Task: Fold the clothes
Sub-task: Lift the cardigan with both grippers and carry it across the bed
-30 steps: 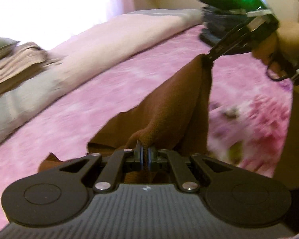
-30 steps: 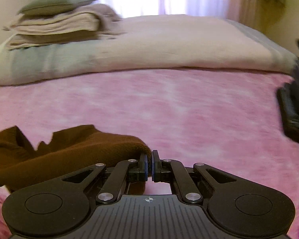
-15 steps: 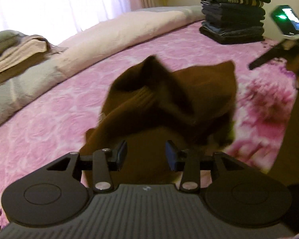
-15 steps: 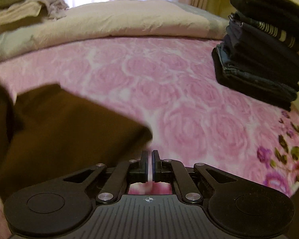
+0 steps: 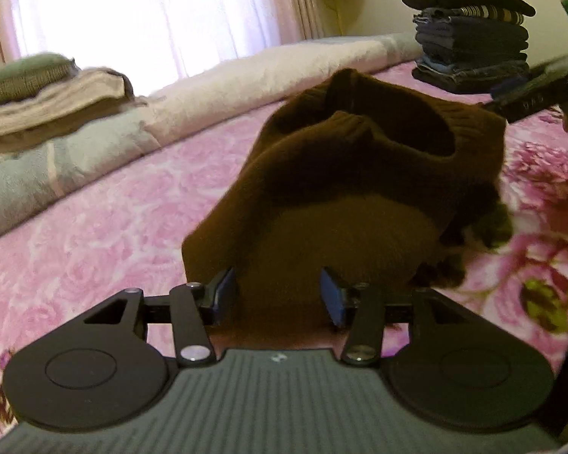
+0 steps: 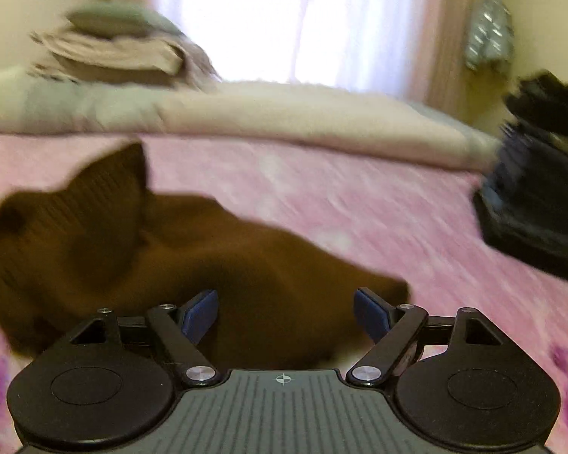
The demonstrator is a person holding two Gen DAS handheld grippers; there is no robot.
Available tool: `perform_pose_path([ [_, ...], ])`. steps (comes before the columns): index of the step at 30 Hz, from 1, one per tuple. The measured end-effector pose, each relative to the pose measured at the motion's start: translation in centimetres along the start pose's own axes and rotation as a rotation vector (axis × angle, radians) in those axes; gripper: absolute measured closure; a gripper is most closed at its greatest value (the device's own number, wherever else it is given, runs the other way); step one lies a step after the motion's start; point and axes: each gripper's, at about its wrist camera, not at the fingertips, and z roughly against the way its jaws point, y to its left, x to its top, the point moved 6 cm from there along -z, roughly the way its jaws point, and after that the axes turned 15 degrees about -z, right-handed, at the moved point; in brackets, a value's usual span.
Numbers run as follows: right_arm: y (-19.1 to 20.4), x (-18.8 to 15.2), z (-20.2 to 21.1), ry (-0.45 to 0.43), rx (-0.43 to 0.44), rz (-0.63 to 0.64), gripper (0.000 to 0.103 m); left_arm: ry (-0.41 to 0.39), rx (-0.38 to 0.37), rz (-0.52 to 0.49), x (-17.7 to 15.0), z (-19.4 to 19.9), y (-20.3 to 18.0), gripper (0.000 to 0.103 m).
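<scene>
Brown sweater (image 5: 344,196) heaped on pink floral bed (image 5: 106,227). Left hand-held gripper (image 5: 278,295) released, spread wide. Right hand-held gripper (image 6: 286,312) likewise released.

The sweater (image 5: 344,189) lies bunched on the bedspread (image 5: 106,227), directly before the left gripper (image 5: 278,295). Behind it, a rolled duvet (image 5: 216,94) stretches across the bed. On the duvet's left end sits a pile of blankets (image 5: 49,94). A stack of folded clothes (image 5: 469,30) stands at the far right, behind the sweater.
</scene>
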Motion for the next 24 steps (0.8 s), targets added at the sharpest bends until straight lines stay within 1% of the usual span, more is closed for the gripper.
perform_pose_path([
  [3,2.1,0.8,0.6,-0.066,0.12,0.02,0.022,-0.037,0.049,-0.034,0.0,0.3,0.0,0.056],
  [6,4.0,1.4,1.0,-0.118,0.241,0.051,0.021,-0.053,0.078,-0.019,-0.1,0.6,0.4,0.049],
  [8,4.5,1.5,1.6,-0.161,0.303,0.068,0.021,-0.055,0.099,-0.014,0.0,0.6,0.7,0.045],
  [9,4.6,1.4,2.0,-0.176,0.326,0.071,0.021,-0.056,0.115,-0.022,0.2,0.6,0.7,0.045],
  [12,4.1,0.8,3.6,-0.19,0.369,0.055,0.021,-0.028,0.12,-0.033,0.6,0.4,0.3,0.045],
  [14,3.8,0.2,5.0,-0.173,0.392,0.052,0.021,-0.004,0.13,-0.035,0.9,0.5,0.0,0.045],
  [17,3.4,-0.8,6.8,-0.146,0.424,0.057,0.021,0.044,0.154,-0.086,1.5,1.2,-0.9,0.044],
  [21,5.7,-2.2,6.6,-0.103,0.421,0.21,0.021,0.079,0.187,-0.102,2.0,3.0,-1.0,0.044],
  [24,8.2,-2.5,4.3,-0.086,0.412,0.277,0.021,0.061,0.213,-0.094,2.0,4.4,-0.2,0.042],
])
